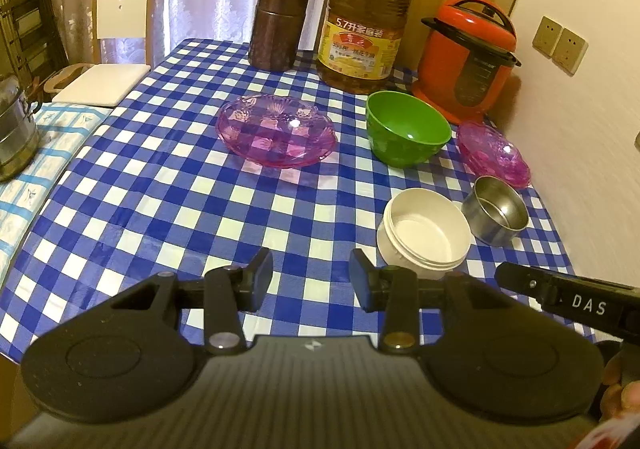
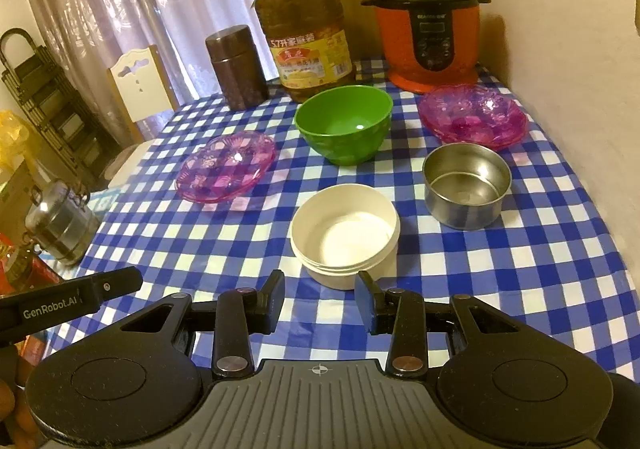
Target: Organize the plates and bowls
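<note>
Pink plates [image 2: 226, 166] [image 2: 473, 117] and three bowls [image 2: 345, 123] [image 2: 345, 235] [image 2: 467, 185] lie scattered on the worktop [image 2: 560, 249], unsorted; both grippers [image 1: 311, 279] [image 2: 321, 302] hover apart, empty.

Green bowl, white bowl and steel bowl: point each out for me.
green bowl [image 2: 344, 125]: right wrist view, inner wall.
white bowl [image 2: 344, 237]: right wrist view, inside floor.
steel bowl [image 2: 466, 185]: right wrist view, inside floor.

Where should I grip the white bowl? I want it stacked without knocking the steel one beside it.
Pinch the near rim of the white bowl, one finger inside, one outside, coming from above on the front side. It stands upright and open, its wall too wide to span; the steel bowl stands apart, right and behind it.
</note>
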`<state>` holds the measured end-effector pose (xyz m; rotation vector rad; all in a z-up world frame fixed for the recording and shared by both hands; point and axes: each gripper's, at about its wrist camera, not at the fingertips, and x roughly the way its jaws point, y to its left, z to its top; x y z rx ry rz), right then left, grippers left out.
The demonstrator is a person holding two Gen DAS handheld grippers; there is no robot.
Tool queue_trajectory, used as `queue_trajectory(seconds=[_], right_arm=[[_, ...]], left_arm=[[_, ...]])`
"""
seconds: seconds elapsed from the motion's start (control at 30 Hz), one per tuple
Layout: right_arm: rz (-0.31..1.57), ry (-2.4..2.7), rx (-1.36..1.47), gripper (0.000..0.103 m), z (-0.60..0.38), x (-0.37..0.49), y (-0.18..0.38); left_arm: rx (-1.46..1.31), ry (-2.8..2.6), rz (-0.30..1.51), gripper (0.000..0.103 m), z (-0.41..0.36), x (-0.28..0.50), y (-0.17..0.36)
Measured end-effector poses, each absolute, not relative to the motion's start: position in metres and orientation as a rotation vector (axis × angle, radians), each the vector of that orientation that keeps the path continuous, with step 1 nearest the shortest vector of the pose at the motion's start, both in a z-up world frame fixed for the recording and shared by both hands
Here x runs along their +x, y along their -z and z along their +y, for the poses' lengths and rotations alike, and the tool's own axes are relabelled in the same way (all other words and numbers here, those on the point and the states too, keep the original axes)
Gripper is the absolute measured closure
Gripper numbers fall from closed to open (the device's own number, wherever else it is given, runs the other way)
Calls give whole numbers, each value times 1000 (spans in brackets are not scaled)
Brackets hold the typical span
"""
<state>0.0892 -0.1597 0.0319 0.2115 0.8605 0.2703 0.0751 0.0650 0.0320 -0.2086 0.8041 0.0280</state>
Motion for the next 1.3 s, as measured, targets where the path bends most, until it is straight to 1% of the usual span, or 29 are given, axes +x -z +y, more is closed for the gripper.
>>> queue_trajectory(seconds=[0.2, 0.63, 1.3], right_arm=[[855, -274, 237, 64, -157, 101, -32], [849, -294, 272, 64, -137, 160, -23], [882, -320, 342, 64, -88, 284, 40]], left_arm=[[-226, -39, 800, 62, 73, 87, -31], [-257, -96, 784, 60, 106, 143, -20], [-335, -171, 755, 60, 164, 261, 48]])
